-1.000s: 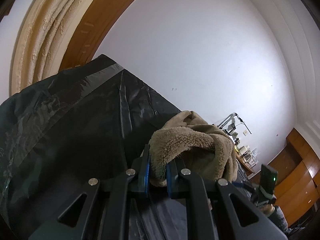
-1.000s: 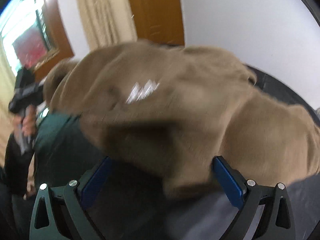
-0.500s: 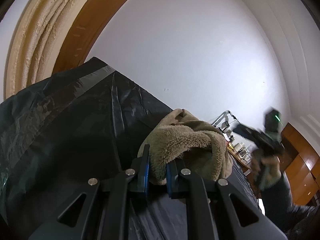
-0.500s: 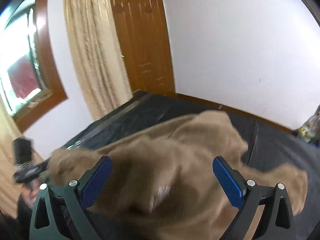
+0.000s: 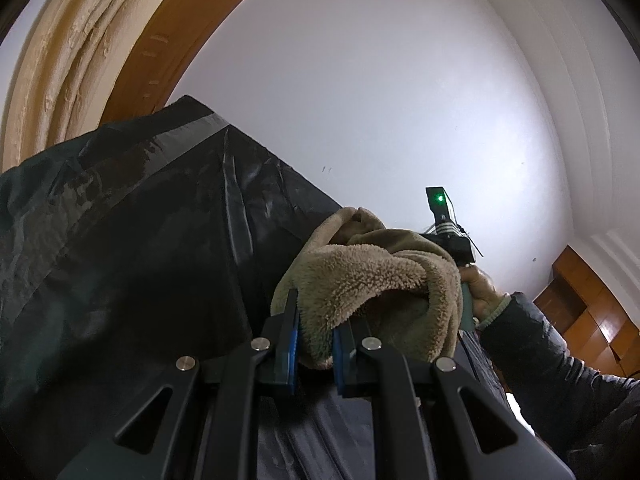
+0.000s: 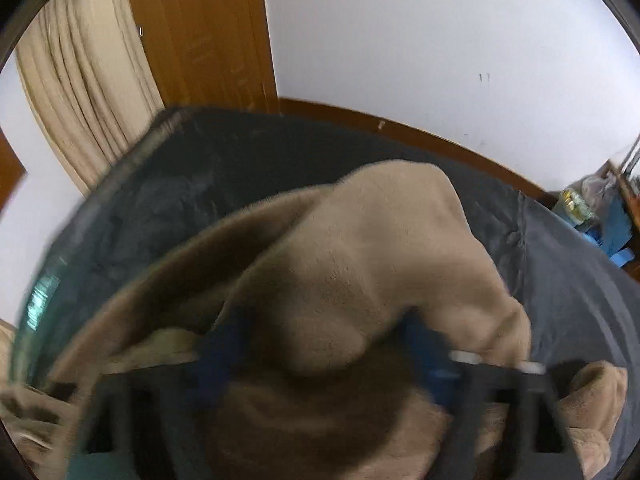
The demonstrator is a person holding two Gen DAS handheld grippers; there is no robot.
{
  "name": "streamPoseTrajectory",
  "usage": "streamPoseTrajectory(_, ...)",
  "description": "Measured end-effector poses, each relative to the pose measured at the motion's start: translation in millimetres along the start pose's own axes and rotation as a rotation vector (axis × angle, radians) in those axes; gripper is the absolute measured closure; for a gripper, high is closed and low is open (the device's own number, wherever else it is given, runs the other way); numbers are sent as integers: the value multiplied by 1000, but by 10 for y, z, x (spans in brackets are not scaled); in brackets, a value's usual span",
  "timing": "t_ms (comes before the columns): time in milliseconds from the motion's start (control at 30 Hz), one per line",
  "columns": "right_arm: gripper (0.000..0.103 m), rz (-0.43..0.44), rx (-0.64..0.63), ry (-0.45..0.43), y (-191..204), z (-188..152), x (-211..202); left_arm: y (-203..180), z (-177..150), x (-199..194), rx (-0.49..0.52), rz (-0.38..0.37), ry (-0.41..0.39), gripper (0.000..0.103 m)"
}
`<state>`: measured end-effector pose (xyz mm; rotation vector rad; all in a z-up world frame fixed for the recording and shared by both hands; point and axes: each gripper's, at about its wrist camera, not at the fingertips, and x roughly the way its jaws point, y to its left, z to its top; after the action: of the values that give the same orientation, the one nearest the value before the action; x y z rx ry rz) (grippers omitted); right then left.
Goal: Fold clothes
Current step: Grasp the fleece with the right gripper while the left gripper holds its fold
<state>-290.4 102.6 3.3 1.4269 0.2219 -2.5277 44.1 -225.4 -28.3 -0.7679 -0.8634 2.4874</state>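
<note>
A tan fleece garment (image 5: 372, 276) lies bunched on the dark bed cover (image 5: 140, 240). My left gripper (image 5: 314, 320) is shut on a thick edge of it, which is pinched between the blue pads. In the left wrist view a person's hand (image 5: 480, 288) holds the right gripper's body (image 5: 450, 240) just behind the garment, its fingers hidden by the fleece. In the blurred right wrist view my right gripper (image 6: 328, 344) points down onto the garment (image 6: 380, 248). Its jaws are closing, and a fold of fleece fills the gap between the blue pads.
The dark cover (image 6: 560, 280) spreads over the whole bed. A cream curtain (image 6: 80, 80) and a wooden door (image 6: 200, 32) stand beyond its far corner. A cluttered stand (image 6: 592, 208) is at the right, and wooden cabinets (image 5: 592, 320) are behind the person's sleeve (image 5: 540, 360).
The right gripper swept across the bed and came down on the garment, its jaws going from wide apart to narrowed around a fold. The left gripper kept its hold and barely moved.
</note>
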Motion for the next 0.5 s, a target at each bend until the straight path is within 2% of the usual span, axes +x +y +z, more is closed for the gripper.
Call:
streamPoseTrajectory(100,80,-5,-11,-41,-50,-110,-56,19,4,30,-7,5,9,89)
streamPoseTrajectory(267,95,-27,83,-227,-355,-332,-640,-64,25,51,22,18,23,89)
streamPoseTrajectory(367,95,-67,174,-359,-656,-568,-1128,-159,47,48,47,25,25,89)
streamPoseTrajectory(500,95,-174,264,-474,-1061,-1019,-1665,-304,66,60,78,14,28,89)
